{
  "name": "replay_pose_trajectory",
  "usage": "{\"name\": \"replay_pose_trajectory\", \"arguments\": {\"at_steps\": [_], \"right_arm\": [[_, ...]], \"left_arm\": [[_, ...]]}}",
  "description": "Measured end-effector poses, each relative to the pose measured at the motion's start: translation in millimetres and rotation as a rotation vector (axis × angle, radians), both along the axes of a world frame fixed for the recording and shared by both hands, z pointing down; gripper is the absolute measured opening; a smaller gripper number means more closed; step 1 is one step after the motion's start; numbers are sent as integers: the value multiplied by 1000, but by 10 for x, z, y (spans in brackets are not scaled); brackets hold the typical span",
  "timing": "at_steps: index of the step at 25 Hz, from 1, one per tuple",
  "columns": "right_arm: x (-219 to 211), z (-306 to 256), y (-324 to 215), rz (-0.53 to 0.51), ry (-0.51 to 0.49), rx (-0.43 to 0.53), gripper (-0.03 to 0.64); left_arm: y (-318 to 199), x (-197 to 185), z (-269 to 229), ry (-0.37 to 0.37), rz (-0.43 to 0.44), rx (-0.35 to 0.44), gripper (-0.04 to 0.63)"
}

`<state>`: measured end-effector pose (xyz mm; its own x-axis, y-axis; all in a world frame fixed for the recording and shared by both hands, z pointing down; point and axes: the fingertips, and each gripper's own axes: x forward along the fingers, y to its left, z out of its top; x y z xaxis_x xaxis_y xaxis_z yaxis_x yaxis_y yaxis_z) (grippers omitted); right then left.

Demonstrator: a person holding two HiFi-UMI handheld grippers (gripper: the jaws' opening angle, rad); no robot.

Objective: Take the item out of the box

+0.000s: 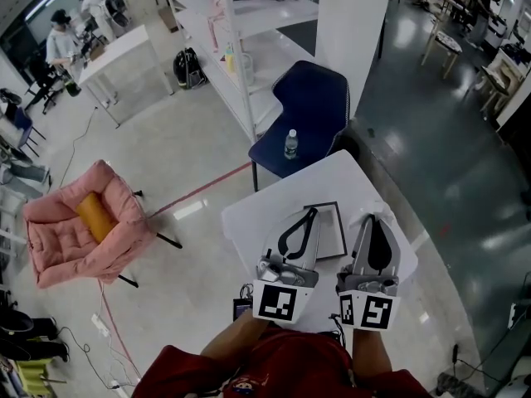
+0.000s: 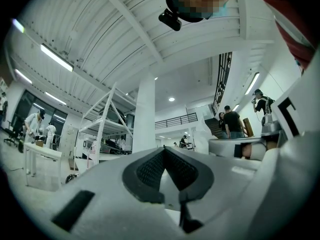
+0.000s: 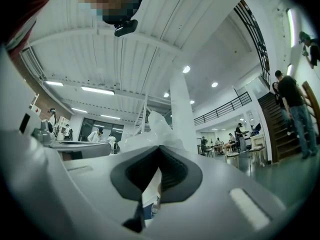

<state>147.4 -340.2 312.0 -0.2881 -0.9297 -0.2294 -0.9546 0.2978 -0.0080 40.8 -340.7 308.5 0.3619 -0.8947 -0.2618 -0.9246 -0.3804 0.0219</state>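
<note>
**Right tongs pinch the white wrapping beside the box**

Head view: a flat rectangular white box with a dark rim (image 1: 330, 224) lies on the white table (image 1: 249, 222). Its long side runs away from the person. The left gripper (image 1: 313, 213) has its jaws closed on nothing, with the tips at the left edge of the box. The right gripper (image 1: 375, 221) is just to the right of the box. Its jaws are pinched on a crumpled piece of white translucent wrapping (image 1: 372, 208). The wrapping is outside the box and sticks out past the tips, away from the person. I cannot tell whether it touches the table.

Left gripper view: the left gripper (image 2: 164, 149) points a little upward. Its dark pads meet at the tips and nothing is between them.

Right gripper view: the tips of the right gripper (image 3: 159, 148) are together on the wrapping (image 3: 150, 129). The wrapping rises above the tips to a peak that leans slightly left. It is too crumpled to show a clear long axis.
</note>
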Motion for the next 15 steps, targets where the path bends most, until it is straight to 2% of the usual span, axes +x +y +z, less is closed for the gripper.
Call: {"name": "replay_pose_trajectory", "arguments": {"at_steps": [15], "right_arm": [[-28, 100, -100, -2, 35, -32, 2]], "left_arm": [[-65, 8, 68, -16, 3, -10, 2]]}}
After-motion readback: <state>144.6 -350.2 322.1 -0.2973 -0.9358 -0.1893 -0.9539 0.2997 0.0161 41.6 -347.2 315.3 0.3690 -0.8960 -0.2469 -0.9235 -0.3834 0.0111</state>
